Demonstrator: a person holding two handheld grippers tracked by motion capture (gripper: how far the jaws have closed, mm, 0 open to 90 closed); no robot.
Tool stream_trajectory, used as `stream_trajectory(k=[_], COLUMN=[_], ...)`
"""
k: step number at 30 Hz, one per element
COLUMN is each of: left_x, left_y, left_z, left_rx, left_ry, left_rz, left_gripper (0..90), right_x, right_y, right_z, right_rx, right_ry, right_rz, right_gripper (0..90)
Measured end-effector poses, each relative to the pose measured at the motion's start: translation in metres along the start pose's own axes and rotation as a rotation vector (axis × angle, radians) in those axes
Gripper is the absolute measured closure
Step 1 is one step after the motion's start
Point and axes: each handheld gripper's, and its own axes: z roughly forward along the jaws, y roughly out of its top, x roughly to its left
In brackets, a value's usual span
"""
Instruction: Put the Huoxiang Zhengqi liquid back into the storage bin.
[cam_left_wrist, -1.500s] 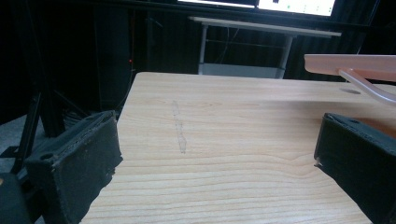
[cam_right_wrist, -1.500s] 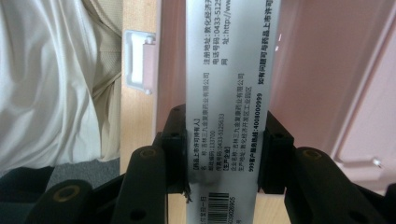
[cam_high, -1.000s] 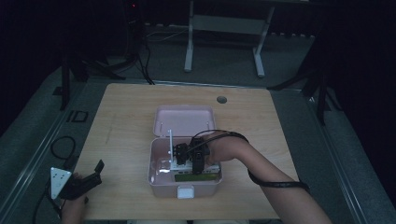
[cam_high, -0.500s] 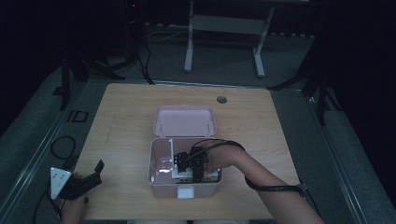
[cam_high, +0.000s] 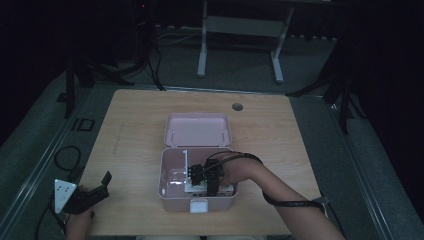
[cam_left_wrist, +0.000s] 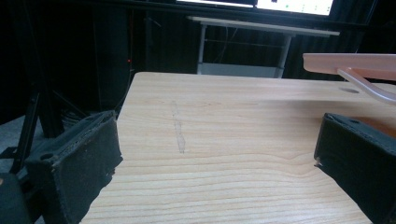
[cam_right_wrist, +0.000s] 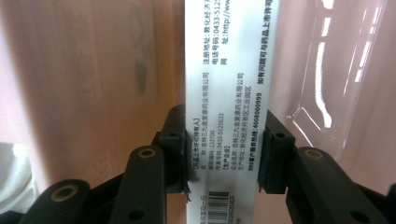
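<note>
A pink box (cam_high: 164, 187) stands open near the table's front edge, its lid (cam_high: 197, 129) laid back behind it. Inside it my right gripper (cam_high: 193, 175) is shut on a white printed carton (cam_high: 186, 161) that stands on edge. In the right gripper view both pads (cam_right_wrist: 175, 140) press the carton (cam_right_wrist: 229, 84) from either side, with pink box wall behind; the jaws have just eased open a touch with the carton still between them. My left gripper (cam_high: 102, 182) rests at the table's front left corner, open and holding nothing (cam_left_wrist: 219, 149).
A clear plastic piece (cam_high: 176, 176) lies in the left part of the box. The wooden table (cam_high: 135, 130) has a round cable hole (cam_high: 237, 106) at the back. Part of the pink box (cam_left_wrist: 350, 63) shows at the upper right of the left gripper view.
My right gripper has sunk lower into the pink box with the white carton, which now stands lower. The left gripper has not moved.
</note>
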Motion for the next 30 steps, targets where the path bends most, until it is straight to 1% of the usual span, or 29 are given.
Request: stream_trajectory(k=[2, 4, 7, 9, 14, 17, 19, 21, 23, 24, 30], left_x=[0.000, 0.000, 0.000, 0.000, 0.000, 0.000, 0.000, 0.000, 0.000, 0.000, 0.000], left_y=[0.000, 0.000, 0.000, 0.000, 0.000, 0.000, 0.000, 0.000, 0.000, 0.000, 0.000], left_z=[0.000, 0.000, 0.000, 0.000, 0.000, 0.000, 0.000, 0.000, 0.000, 0.000, 0.000], left_rx=[0.000, 0.000, 0.001, 0.001, 0.002, 0.001, 0.002, 0.003, 0.002, 0.002, 0.003], left_ry=[0.000, 0.001, 0.000, 0.000, 0.000, 0.001, 0.001, 0.000, 0.000, 0.001, 0.001], left_rz=[0.000, 0.000, 0.000, 0.000, 0.001, 0.002, 0.002, 0.001, 0.001, 0.002, 0.003], left_gripper=[0.7, 0.6, 0.7, 0.7, 0.6, 0.7, 0.6, 0.6, 0.6, 0.6, 0.7], right_x=[0.000, 0.000, 0.000, 0.002, 0.001, 0.002, 0.002, 0.002, 0.003, 0.003, 0.002], right_y=[0.000, -0.001, -0.002, -0.003, -0.008, -0.012, -0.017, -0.022, -0.028, -0.032, -0.055], right_z=[-0.003, -0.007, -0.010, -0.017, -0.031, -0.041, -0.052, -0.059, -0.066, -0.069, -0.084], right_rx=[0.000, 0.007, 0.012, 0.013, -0.003, -0.020, -0.047, -0.063, -0.088, -0.098, -0.154], right_ry=[-0.005, -0.009, -0.014, -0.007, -0.021, -0.033, -0.048, -0.059, -0.071, -0.080, -0.123], right_rz=[-0.004, 0.003, -0.005, -0.014, -0.009, -0.006, 0.008, 0.012, 0.019, 0.014, 0.045], right_gripper=[60.7, 60.5, 60.4, 59.6, 58.6, 57.7, 56.2, 55.1, 54.1, 53.1, 48.6])
